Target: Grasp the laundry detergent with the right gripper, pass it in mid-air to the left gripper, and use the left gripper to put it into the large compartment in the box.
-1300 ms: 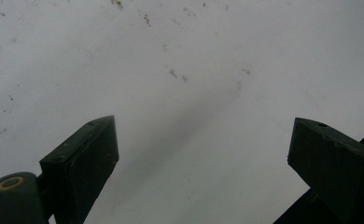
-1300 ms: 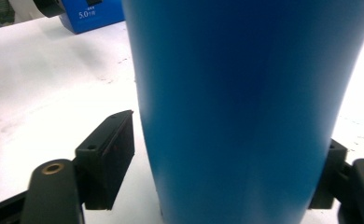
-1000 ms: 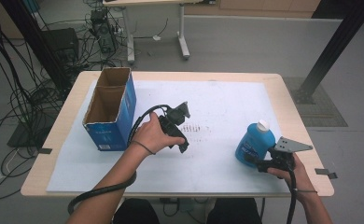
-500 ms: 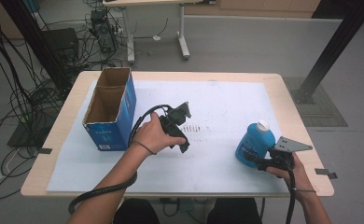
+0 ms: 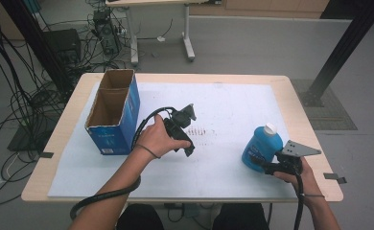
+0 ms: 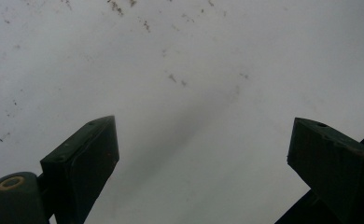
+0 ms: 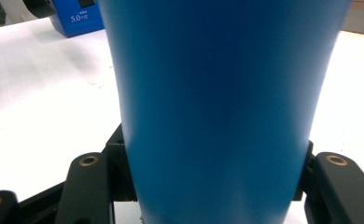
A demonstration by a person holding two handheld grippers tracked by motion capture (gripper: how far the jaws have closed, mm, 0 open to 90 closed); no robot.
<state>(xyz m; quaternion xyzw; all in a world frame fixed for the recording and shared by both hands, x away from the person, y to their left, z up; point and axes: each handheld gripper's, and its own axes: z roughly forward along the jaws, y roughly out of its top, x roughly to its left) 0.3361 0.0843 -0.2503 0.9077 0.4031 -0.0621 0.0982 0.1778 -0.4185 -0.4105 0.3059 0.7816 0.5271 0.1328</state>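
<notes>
**Right claw clamped on blue bottle; box waits at far left**

Far left of the worktop point(image 5: 70, 143): an open blue cardboard box point(image 5: 114, 115), upright, flaps up, nothing visible inside.

Centre: left claw point(image 5: 189, 146) hangs over the white sheet point(image 5: 223, 167), its jaws spread wide with bare sheet between them; released, holding nothing. It is near the box's right side but apart from it.

Right, near edge: the blue bottle point(image 5: 262, 146) stands upright with its white cap point(image 5: 270, 128) on. Right claw point(image 5: 261, 164) sits low at the bottle's base. Its jaws have just been closing, and the right gripper view puts the bottle body point(image 7: 217, 107) squarely between them, pads against both flanks; clenched on the bottle.

Judgement: step in hand is securing the bottle for a lift, likely toward the box.

Notes for doing it well:
- The grip is low on a tall body, so the bottle may tip at the top. Lift straight up and slowly before any travel to the left.
- Keep the clamp steady; the smooth plastic wall could slip or twist.
- Hold the left claw out of the path, or use it to steady the box.
</notes>
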